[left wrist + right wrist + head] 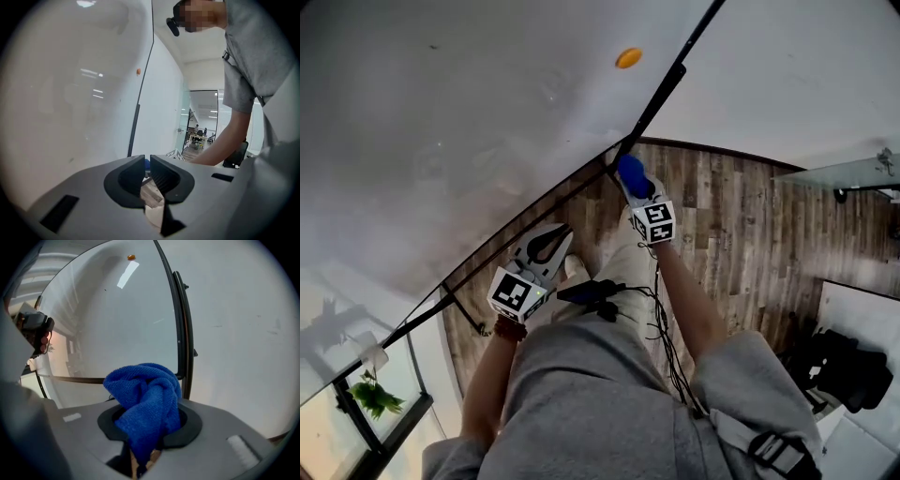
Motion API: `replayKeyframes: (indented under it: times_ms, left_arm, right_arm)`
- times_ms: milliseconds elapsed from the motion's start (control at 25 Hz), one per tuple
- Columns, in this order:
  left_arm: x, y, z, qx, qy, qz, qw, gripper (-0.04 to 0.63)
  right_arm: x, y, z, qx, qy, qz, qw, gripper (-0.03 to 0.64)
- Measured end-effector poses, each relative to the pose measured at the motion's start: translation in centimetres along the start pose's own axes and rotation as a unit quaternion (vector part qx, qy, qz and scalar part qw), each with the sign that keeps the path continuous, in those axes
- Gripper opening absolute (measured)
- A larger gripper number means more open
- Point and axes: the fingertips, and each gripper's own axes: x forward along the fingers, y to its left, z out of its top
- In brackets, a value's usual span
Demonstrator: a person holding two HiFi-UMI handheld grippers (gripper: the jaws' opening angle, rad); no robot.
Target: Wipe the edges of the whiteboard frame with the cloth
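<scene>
The whiteboard (459, 122) fills the upper left of the head view, bordered by a thin black frame (661, 94). My right gripper (630, 174) is shut on a bunched blue cloth (631, 169) and holds it at the frame's lower corner. In the right gripper view the cloth (147, 394) bulges out of the gripper (150, 420) right beside the frame's upright edge (183, 324). My left gripper (551, 242) hangs lower left, just off the frame's bottom edge (516, 239). Its jaws (146, 171) stand shut with nothing between them.
An orange magnet (628, 58) sticks on the whiteboard. Wood-plank floor (741, 216) lies below. A black bag (848, 370) sits at the right by a white panel (862, 309). A potted plant (373, 396) stands behind glass at lower left. Cables run across the person's lap (652, 309).
</scene>
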Motion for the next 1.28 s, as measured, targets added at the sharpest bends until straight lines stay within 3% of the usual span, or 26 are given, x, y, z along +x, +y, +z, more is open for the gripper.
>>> replayKeyframes:
  times_ms: [440,880,1280]
  left_arm:
    - [0.2,1.6,-3.0,-0.016,0.037,0.040,0.9984,0.041]
    - [0.1,2.2,-3.8,-0.031,0.053,0.050,0.9968,0.041]
    - [0.5,3.4,-3.4,-0.048,0.035,0.056,0.9967,0.041]
  right_arm:
    - [5.7,-2.5,-4.1,-0.013,0.024,0.018,0.999,0.137]
    - [11.2,-4.0,-3.6,-0.015,0.018,0.001,1.000,0.135]
    - [11.7,-4.2,-0.5,-0.023,-0.007,-0.019,1.000,0.129]
